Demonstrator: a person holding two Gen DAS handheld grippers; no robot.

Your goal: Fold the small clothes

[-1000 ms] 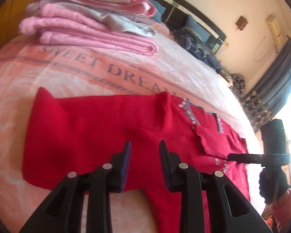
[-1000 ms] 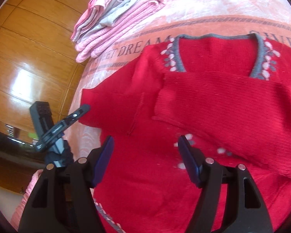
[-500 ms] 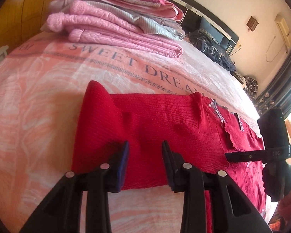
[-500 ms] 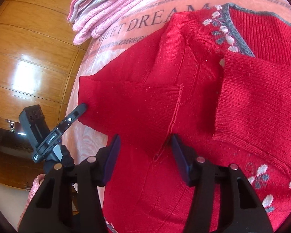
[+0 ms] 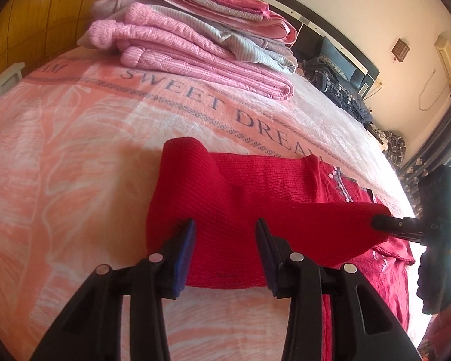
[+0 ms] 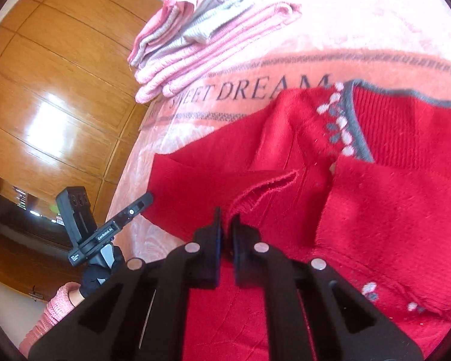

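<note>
A red ribbed knit sweater with a grey-trimmed neckline (image 6: 385,198) is spread on the pink "SWEET DREAM" blanket (image 5: 75,156), filling the lower right of the right wrist frame. A raised fold of it is pinched by the clenched right gripper (image 6: 227,225). The left gripper (image 5: 225,240) is held released, fingers astride the sweater's near edge; folded pink clothes (image 5: 195,39) are stacked at upper centre.

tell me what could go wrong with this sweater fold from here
The right gripper pinches only a thin edge of the red sweater, so the knit could slip out mid-fold. The left gripper is open with fabric between its fingers, so that side may lag and the fold go crooked. A wide swing might nudge the folded pink stack.
</note>
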